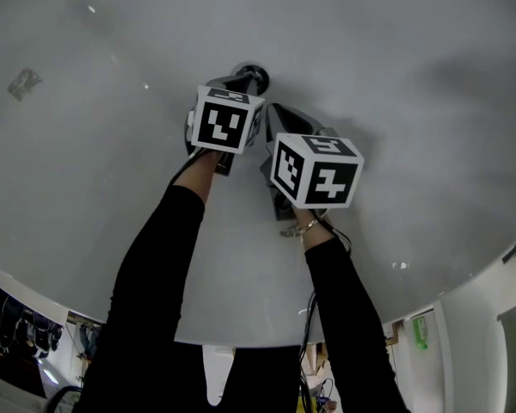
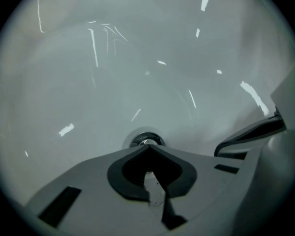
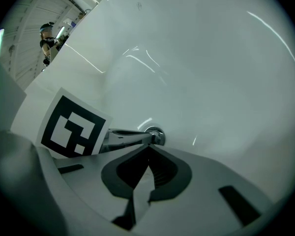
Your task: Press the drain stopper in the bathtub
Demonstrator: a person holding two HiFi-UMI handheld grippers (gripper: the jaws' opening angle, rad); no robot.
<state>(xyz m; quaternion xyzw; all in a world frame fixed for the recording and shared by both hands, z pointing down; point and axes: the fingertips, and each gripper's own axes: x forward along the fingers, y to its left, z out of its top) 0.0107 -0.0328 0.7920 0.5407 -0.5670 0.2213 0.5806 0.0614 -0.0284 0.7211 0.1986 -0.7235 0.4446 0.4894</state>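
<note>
The stopper is seen at the upper centre of the head view, low in the tub, and is touched by the tip of the left gripper, whose jaws are closed on nothing, while the right gripper, likewise closed and empty, is held just beside it

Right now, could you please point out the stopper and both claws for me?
stopper (image 3: 157,134): right gripper view, its chrome rim.
left claw (image 2: 148,147): left gripper view, where its shut tips meet.
right claw (image 3: 149,147): right gripper view, where its shut tips meet.
</note>
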